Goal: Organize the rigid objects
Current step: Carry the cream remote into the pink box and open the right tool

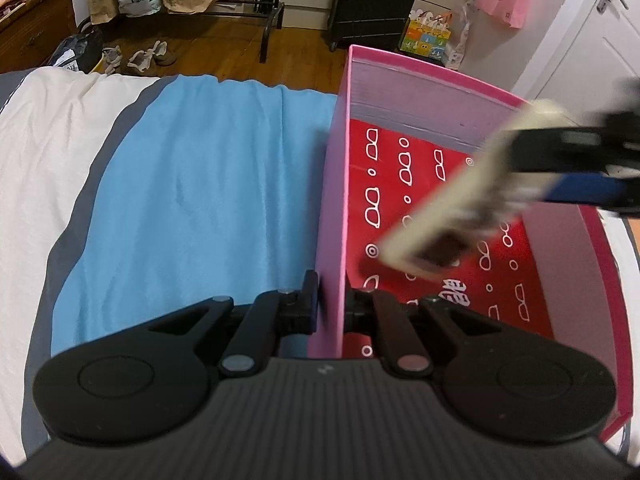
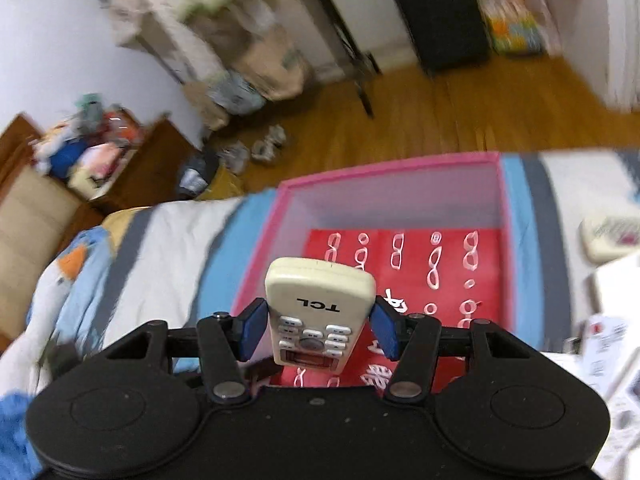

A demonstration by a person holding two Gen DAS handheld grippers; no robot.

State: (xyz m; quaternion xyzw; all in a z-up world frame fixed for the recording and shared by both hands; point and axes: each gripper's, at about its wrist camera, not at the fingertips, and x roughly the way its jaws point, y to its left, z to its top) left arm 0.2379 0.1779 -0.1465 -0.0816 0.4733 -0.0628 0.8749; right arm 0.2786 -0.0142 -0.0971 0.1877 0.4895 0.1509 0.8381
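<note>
My right hand-held gripper (image 2: 318,330) clamps TCL remote (image 2: 318,308), long axis along fingers, hanging over pink box (image 2: 384,162) interior, red liner directly below. My left hand-held gripper (image 1: 332,304) pinches box's left wall near bed's foot edge. Next, I'd guess: lower, release.

The left gripper (image 1: 330,300) is black, with a ridged body, two big round bumps with a circle pressed into each, and flat arms joined by shiny silver screws. The right gripper (image 2: 318,330) looks the same, black with dusty specks and silver screws. Its fingers have bright blue pads (image 2: 251,330) on the inside.
</note>
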